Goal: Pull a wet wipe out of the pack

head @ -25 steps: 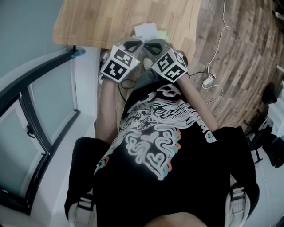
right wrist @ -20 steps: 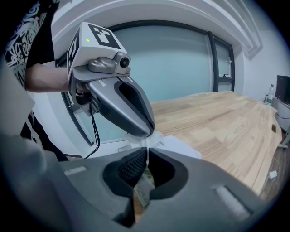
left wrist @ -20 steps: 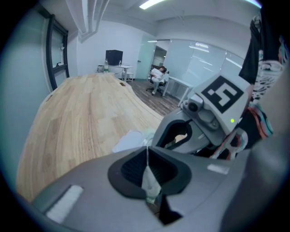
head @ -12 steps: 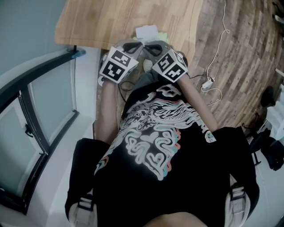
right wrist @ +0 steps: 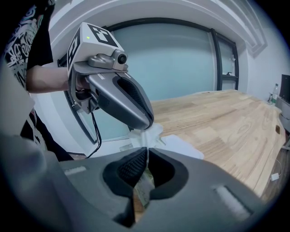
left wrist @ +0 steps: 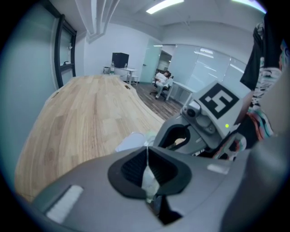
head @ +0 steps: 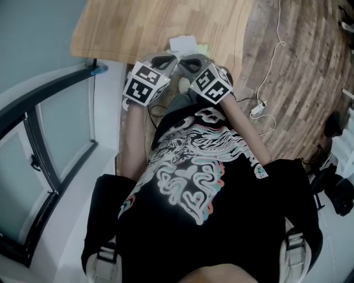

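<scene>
Wet wipe [right wrist: 152, 132] sticks up from the pack [head: 183, 42], which lies lengthwise along the bench's [head: 133, 27] near edge. The left hand-held gripper [left wrist: 147, 155] pinches the wipe; the right hand-held gripper [right wrist: 147, 157] clamps the pack.

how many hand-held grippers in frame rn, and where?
2. Left hand-held gripper at the near edge of the table, shut on a white wipe. Right hand-held gripper close beside it, shut on what looks like the pack. None seems hidden.

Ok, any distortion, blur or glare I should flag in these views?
Left gripper view: heavy fisheye, dark corners, ceiling light blown out, the left tool soft up close. Right gripper view: same fisheye, right tool blurred near the lens. Head view: floor planks bend, evenly lit.
</scene>
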The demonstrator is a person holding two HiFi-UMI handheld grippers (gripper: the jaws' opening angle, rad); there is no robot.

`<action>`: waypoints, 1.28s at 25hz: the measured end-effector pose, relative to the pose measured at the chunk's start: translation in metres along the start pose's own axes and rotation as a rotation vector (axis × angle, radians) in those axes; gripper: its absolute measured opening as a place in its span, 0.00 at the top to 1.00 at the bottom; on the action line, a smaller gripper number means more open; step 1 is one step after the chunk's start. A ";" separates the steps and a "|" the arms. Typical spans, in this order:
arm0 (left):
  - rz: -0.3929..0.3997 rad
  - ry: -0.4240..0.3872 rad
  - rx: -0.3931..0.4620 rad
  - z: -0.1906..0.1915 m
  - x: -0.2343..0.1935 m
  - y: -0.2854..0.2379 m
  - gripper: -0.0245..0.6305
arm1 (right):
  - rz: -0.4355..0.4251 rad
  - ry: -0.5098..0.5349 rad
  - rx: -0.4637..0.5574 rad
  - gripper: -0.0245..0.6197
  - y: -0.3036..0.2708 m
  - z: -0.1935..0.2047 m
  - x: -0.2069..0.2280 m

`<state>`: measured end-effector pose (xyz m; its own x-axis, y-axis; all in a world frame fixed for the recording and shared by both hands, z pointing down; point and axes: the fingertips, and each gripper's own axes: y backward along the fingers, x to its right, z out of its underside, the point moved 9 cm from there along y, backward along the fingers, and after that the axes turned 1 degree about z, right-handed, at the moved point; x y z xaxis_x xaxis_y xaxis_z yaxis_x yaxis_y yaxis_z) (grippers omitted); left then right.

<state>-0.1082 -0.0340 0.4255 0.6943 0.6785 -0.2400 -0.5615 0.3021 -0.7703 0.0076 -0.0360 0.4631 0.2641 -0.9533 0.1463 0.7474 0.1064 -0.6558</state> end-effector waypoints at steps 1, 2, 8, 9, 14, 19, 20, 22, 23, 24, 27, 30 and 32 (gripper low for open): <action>-0.001 0.001 0.001 -0.001 0.000 0.001 0.96 | -0.003 -0.004 0.004 0.94 -0.001 0.001 0.000; -0.003 0.000 0.003 -0.001 -0.001 0.001 0.96 | -0.004 -0.007 0.008 0.94 -0.002 0.001 0.000; -0.010 -0.008 0.002 -0.002 0.000 0.005 0.96 | -0.001 0.006 0.004 0.94 -0.001 0.000 0.000; -0.012 -0.007 0.004 -0.002 0.001 0.006 0.96 | -0.001 0.002 0.006 0.94 -0.001 0.001 0.000; -0.017 0.002 0.013 0.001 0.002 0.010 0.96 | 0.002 -0.005 -0.005 0.94 -0.002 0.001 0.001; -0.022 0.009 0.012 0.002 0.003 0.013 0.96 | 0.006 -0.004 -0.005 0.94 -0.003 0.001 0.001; -0.023 0.010 0.014 0.002 0.003 0.014 0.96 | 0.007 -0.003 -0.005 0.94 -0.003 0.001 0.001; -0.024 0.015 0.017 0.003 0.002 0.015 0.96 | 0.006 -0.005 -0.004 0.94 -0.004 0.002 0.001; -0.026 0.022 0.019 0.004 0.002 0.016 0.96 | 0.003 -0.009 -0.002 0.94 -0.005 0.003 0.001; -0.028 0.028 0.022 0.005 0.003 0.017 0.96 | 0.000 -0.017 0.002 0.94 -0.004 0.004 0.000; -0.036 0.031 0.023 0.005 0.007 0.021 0.96 | -0.005 -0.034 0.016 0.94 -0.001 0.004 -0.003; -0.039 0.031 0.024 0.005 0.008 0.023 0.96 | -0.002 -0.034 0.017 0.94 -0.001 0.004 -0.003; -0.039 0.035 0.024 0.006 0.008 0.023 0.96 | -0.002 -0.035 0.018 0.94 -0.002 0.005 -0.003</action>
<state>-0.1186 -0.0180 0.4095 0.7314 0.6417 -0.2308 -0.5439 0.3447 -0.7651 0.0085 -0.0322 0.4672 0.2834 -0.9432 0.1736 0.7585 0.1096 -0.6424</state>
